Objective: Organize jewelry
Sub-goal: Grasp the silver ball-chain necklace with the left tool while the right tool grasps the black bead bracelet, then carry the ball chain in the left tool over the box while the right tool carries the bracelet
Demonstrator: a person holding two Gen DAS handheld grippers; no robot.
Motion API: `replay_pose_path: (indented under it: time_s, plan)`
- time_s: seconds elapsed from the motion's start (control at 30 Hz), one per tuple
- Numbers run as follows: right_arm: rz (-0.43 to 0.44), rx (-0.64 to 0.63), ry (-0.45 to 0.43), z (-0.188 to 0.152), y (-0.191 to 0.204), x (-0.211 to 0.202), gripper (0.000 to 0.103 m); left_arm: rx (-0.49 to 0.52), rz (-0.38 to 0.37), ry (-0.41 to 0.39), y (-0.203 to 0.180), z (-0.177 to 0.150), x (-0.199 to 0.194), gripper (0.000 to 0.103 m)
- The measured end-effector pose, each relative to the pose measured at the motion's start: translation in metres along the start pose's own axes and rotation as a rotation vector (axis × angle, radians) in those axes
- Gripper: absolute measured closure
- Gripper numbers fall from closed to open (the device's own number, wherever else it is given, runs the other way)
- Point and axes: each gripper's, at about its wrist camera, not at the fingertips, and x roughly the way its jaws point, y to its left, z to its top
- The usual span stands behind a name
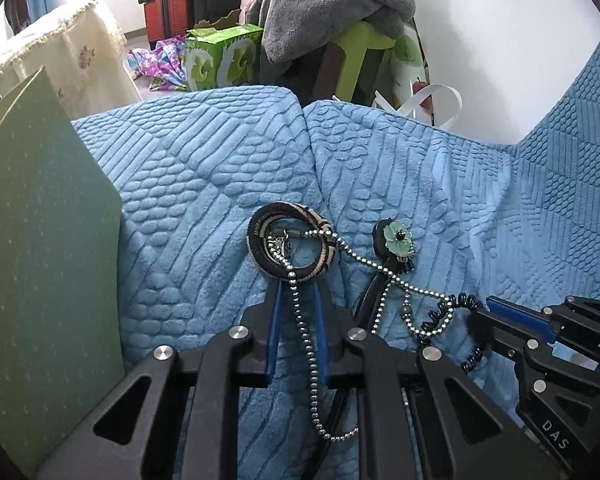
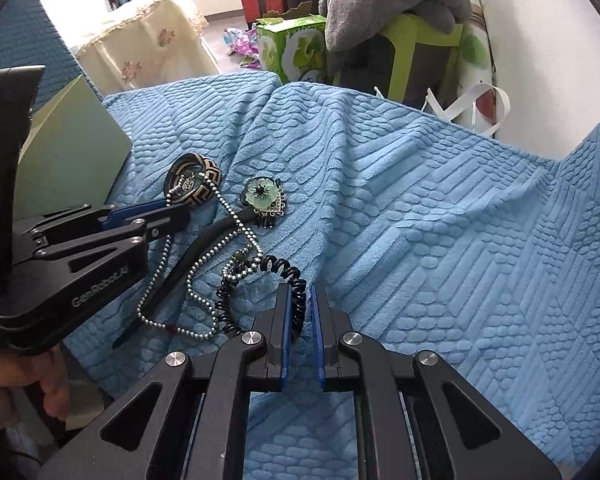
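Left gripper (image 1: 298, 286): we held its jaws narrow on the woven bangle (image 1: 290, 242), gripped at its near rim.
Right gripper (image 2: 301, 294): we clamped the black coil bracelet (image 2: 286, 280).
Bead chain (image 1: 312, 356): draped over the blue blanket (image 1: 204, 184), near its middle fold.

The woven bangle's (image 1: 291, 245) near rim is hidden behind the left gripper's fingertips (image 1: 274, 286); the bead chain's (image 1: 300, 320) lower loop is covered below them.
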Motion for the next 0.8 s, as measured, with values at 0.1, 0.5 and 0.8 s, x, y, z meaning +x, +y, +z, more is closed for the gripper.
replay_pose_path:
  time_s: [0.1, 0.5, 0.8]
  plan:
    - [-0.01, 0.003, 0.002, -0.001, 0.001, 0.001, 0.095, 0.009, 0.004, 0.004, 0.0, 0.001, 0.002, 0.1]
    - [-0.026, 0.086, -0.06, -0.006, 0.004, -0.02, 0.096, -0.015, -0.111, -0.043, 0.005, 0.001, -0.037, 0.101]
    - [-0.05, 0.158, -0.136, -0.005, 0.007, -0.062, 0.101, -0.041, -0.217, -0.13, 0.014, -0.002, -0.111, 0.101]
